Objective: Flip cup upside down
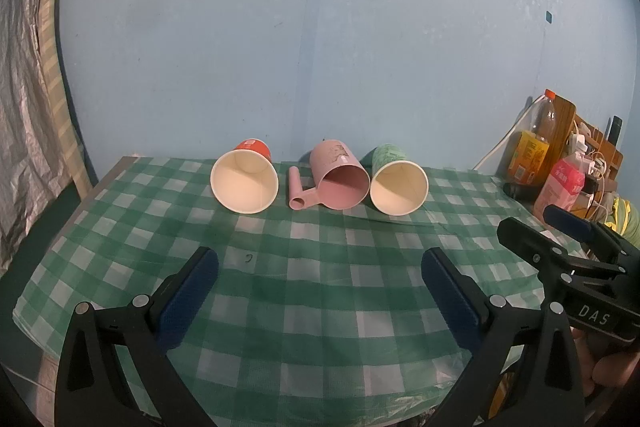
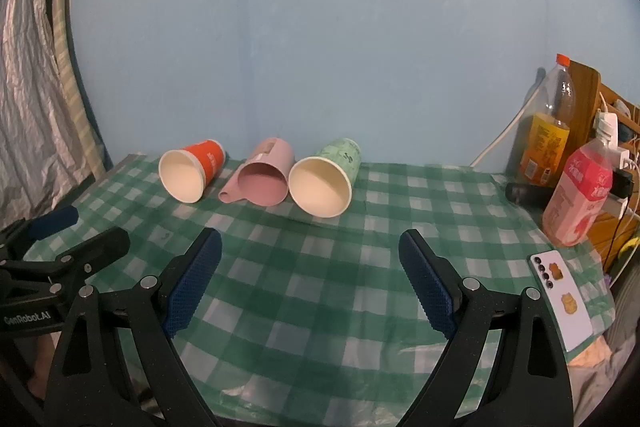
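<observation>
Three cups lie on their sides near the far edge of the checked table, mouths toward me. A red paper cup (image 1: 245, 181) (image 2: 190, 173) is on the left. A pink plastic cup with a handle (image 1: 338, 175) (image 2: 264, 177) is in the middle. A green paper cup (image 1: 396, 185) (image 2: 326, 183) is on the right. My left gripper (image 1: 320, 259) is open and empty, well short of the cups. My right gripper (image 2: 310, 245) is open and empty, also short of them. Each gripper shows at the edge of the other's view, the right (image 1: 560, 235) and the left (image 2: 76, 235).
The green-and-white checked cloth (image 1: 312, 287) covers the table against a blue wall. At the right stand an orange-labelled bottle (image 2: 546, 127), a pink bottle (image 2: 580, 195) and a wooden rack with cables (image 1: 588, 147). A phone (image 2: 560, 299) lies at the right front. A curtain (image 2: 36, 87) hangs left.
</observation>
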A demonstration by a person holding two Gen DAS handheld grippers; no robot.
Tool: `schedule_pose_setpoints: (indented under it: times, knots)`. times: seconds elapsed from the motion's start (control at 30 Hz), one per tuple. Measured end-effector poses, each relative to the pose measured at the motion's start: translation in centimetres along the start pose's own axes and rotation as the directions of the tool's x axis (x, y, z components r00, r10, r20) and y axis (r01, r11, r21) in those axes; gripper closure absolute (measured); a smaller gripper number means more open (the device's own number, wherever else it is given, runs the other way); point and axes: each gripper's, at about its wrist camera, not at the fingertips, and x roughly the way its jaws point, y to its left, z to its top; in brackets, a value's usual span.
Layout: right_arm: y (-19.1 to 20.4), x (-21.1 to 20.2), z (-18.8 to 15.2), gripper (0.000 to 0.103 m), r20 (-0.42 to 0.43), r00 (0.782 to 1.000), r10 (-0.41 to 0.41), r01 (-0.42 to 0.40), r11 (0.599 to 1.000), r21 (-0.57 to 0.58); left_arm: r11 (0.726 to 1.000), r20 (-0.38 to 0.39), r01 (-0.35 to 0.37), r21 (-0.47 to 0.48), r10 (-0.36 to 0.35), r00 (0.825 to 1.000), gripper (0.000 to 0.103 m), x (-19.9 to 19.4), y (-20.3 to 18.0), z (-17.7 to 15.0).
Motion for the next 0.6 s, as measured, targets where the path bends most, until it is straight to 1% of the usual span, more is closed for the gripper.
schedule_pose_setpoints:
  times: [0.6]
  knots:
    - [-0.01, 0.17, 0.21, 0.013, -0.004, 1.0, 0.0, 0.001, 1.0, 0.002, 1.0, -0.001, -0.001, 0.003, 0.001, 1.0, 0.001, 0.03, -0.08, 0.0]
